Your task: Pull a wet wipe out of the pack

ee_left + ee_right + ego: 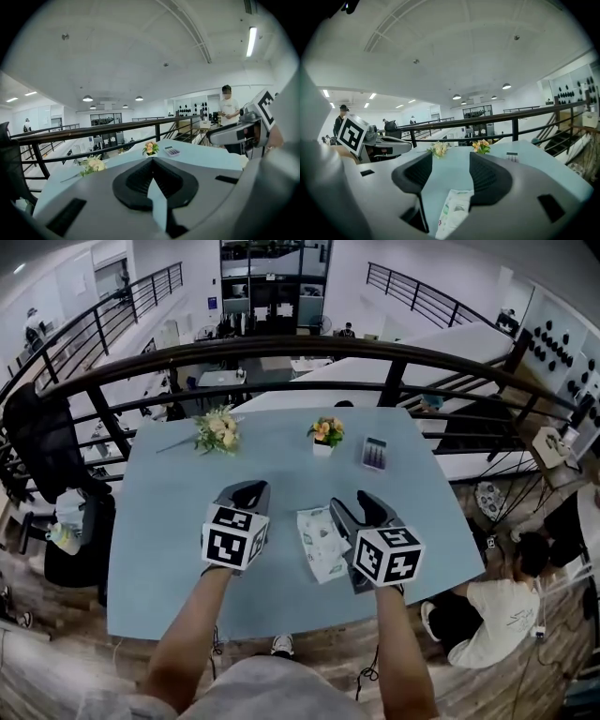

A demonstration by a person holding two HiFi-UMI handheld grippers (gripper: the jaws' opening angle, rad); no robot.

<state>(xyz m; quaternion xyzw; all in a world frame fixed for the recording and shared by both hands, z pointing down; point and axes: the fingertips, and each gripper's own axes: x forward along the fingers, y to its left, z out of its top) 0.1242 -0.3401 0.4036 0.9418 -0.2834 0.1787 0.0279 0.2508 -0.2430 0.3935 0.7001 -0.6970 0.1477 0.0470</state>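
Note:
The wet wipe pack (322, 542), white with green print, lies flat on the light blue table (169, 521) between my two grippers. My right gripper (359, 507) hovers at the pack's right edge and stands open. In the right gripper view the pack (452, 211) shows low in the gap between the jaws of my right gripper (449, 164), and nothing is gripped. My left gripper (246, 493) is left of the pack and apart from it. Its jaws are shut with the tips together and nothing between them (151, 161).
At the table's far side lie a pale flower bunch (217, 430), a small pot of orange flowers (325, 434) and a calculator (374, 453). A black railing (300, 348) runs behind the table. A dark chair (37, 456) stands at the left.

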